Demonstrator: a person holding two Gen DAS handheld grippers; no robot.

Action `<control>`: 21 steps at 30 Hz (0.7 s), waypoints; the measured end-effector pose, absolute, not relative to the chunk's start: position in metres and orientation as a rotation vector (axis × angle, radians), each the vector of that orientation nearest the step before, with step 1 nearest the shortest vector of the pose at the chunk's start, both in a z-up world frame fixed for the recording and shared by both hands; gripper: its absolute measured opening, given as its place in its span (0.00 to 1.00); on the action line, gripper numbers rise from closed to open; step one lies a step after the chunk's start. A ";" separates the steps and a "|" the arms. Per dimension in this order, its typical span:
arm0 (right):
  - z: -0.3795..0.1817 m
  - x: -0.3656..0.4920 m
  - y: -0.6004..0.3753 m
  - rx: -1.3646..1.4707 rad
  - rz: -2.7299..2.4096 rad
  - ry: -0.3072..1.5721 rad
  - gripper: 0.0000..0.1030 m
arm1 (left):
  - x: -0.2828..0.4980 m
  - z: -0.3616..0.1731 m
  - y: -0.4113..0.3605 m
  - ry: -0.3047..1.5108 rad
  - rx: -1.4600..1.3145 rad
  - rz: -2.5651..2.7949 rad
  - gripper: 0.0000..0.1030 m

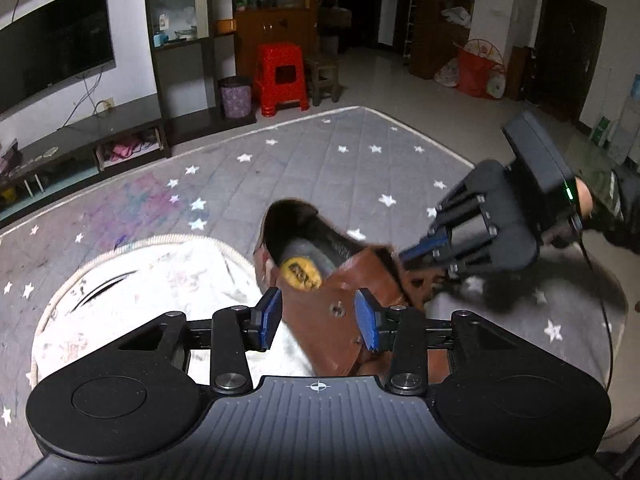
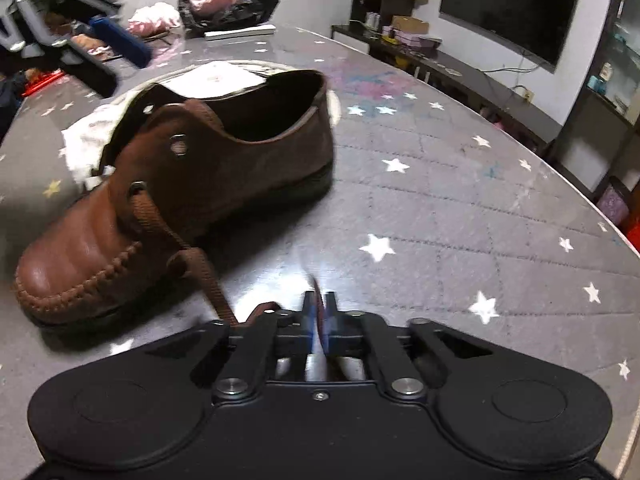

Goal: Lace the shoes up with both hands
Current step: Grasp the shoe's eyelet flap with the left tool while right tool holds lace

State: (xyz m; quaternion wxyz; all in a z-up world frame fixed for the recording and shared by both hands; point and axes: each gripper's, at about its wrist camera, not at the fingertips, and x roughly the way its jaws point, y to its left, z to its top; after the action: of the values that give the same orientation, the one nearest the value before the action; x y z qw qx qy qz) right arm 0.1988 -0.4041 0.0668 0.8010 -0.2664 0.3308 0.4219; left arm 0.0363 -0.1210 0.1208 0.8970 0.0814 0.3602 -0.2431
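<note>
A brown leather shoe (image 2: 192, 184) lies on a grey star-patterned mat (image 2: 440, 200), toe toward the right wrist camera. Its brown lace (image 2: 200, 264) runs from a lower eyelet toward my right gripper (image 2: 319, 320), whose blue pads are shut on the lace end. In the left wrist view my left gripper (image 1: 320, 316) is open, its pads either side of the shoe's eyelet flap (image 1: 336, 312), not pressing it. The right gripper also shows in the left wrist view (image 1: 412, 256) by the shoe's toe. The left gripper shows in the right wrist view (image 2: 120, 46), beyond the shoe.
A white cloth (image 1: 140, 300) lies under and beside the shoe's heel. A black bag (image 2: 228, 4) and clothes sit at the mat's far edge. A red stool (image 1: 280, 76), a bin (image 1: 236, 96) and a TV stand (image 1: 80, 148) stand beyond the mat.
</note>
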 end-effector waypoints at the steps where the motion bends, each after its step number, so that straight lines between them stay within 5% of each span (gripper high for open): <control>1: 0.067 0.196 -0.404 -0.575 0.903 0.697 0.01 | 0.038 0.122 -0.122 0.746 0.164 -0.498 0.42; 21: 0.119 0.070 -0.363 -1.115 0.898 0.192 0.02 | 0.076 0.120 -0.112 0.919 0.028 -0.457 0.39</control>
State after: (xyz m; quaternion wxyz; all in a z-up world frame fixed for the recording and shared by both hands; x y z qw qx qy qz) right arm 0.0698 -0.3633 0.1185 0.7503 -0.5104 0.0881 0.4108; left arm 0.0761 -0.1125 0.1198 0.8711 0.0134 0.4394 -0.2187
